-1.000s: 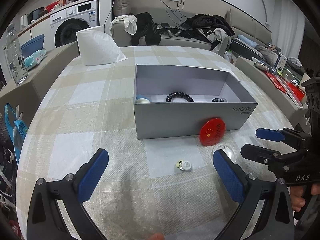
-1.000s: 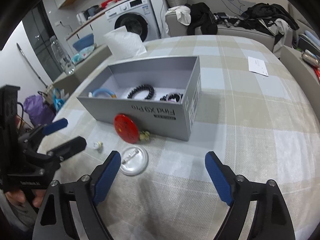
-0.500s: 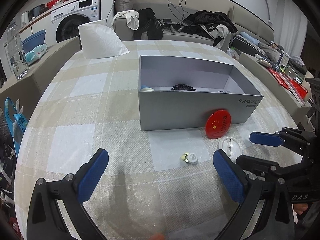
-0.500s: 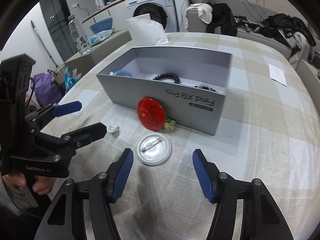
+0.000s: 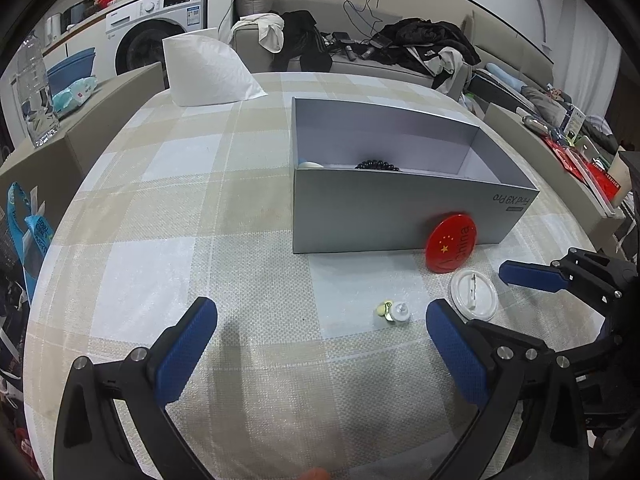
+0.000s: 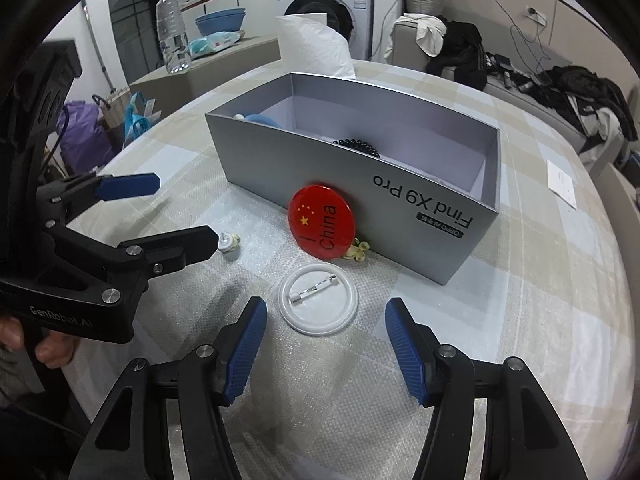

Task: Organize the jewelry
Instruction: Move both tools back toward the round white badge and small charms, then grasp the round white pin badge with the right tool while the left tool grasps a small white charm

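A grey box [image 5: 400, 216] [image 6: 400, 216] stands on the checked table and holds a black bead bracelet [image 5: 376, 165] [image 6: 358, 146]. A red China badge [image 5: 451, 242] [image 6: 321, 221] leans on its front wall. A white pin badge [image 5: 474, 295] [image 6: 319, 298] lies face down before it. A small white-and-yellow earring [image 5: 394, 312] [image 6: 228, 241] lies to its left. A yellow flower piece [image 6: 357, 251] sits by the red badge. My left gripper [image 5: 320, 348] [image 6: 176, 210] is open and empty behind the earring. My right gripper [image 6: 322, 344] [image 5: 500, 292] is open around the near side of the white badge.
A white pillow-like bag [image 5: 208, 70] lies at the table's far left. A sofa with clothes [image 5: 360, 48] stands behind the table. A water bottle [image 6: 172, 34] stands on a side counter. A paper slip [image 6: 562, 184] lies at the table's right.
Both grippers have moved lower and closer to the table. My right gripper has narrowed and come up to the white badge. The objects have not moved.
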`<state>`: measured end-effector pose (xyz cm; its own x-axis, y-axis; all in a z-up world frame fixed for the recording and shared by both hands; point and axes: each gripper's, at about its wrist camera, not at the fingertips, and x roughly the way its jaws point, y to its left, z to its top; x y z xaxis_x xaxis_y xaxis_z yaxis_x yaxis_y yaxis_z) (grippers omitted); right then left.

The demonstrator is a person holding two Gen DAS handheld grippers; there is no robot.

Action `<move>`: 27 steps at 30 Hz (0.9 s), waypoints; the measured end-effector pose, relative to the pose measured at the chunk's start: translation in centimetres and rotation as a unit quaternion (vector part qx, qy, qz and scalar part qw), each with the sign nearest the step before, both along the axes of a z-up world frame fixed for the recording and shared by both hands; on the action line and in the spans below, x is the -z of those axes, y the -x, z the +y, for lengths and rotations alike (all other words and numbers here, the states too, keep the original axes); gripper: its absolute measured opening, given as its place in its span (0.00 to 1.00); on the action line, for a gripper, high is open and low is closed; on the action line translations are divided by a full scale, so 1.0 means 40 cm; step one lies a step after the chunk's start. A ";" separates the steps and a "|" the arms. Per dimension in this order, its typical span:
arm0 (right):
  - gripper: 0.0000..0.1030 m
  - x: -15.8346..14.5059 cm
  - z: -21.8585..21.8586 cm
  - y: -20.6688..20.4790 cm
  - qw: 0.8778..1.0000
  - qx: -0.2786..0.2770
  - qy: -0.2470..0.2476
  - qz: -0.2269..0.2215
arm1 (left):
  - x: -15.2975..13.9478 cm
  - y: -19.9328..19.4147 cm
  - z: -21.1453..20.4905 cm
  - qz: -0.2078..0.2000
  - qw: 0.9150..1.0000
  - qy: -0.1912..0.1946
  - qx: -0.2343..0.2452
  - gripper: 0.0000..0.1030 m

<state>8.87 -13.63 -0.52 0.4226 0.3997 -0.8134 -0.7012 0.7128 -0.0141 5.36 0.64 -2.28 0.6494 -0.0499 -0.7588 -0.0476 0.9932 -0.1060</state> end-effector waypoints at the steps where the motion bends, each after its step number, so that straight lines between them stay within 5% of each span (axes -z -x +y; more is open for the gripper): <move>1: 0.58 0.000 0.004 0.001 1.000 -0.002 0.003 -0.005 | 0.001 0.001 0.001 0.001 1.000 0.001 0.000 0.99; 5: 0.56 0.000 0.007 -0.005 1.000 -0.006 0.001 -0.003 | 0.004 -0.001 0.001 0.005 1.000 0.004 0.001 0.99; 8: 0.39 -0.002 0.004 -0.009 1.000 -0.002 -0.002 -0.007 | 0.006 -0.003 -0.002 0.009 1.000 0.006 0.004 0.99; 24: 0.37 -0.040 -0.059 0.000 0.998 0.011 -0.070 -0.001 | -0.005 -0.003 -0.047 0.006 0.998 0.003 0.062 0.97; 27: 0.37 -0.045 -0.064 -0.001 0.997 0.013 -0.075 -0.003 | -0.009 0.001 -0.064 -0.001 0.996 0.000 0.088 0.84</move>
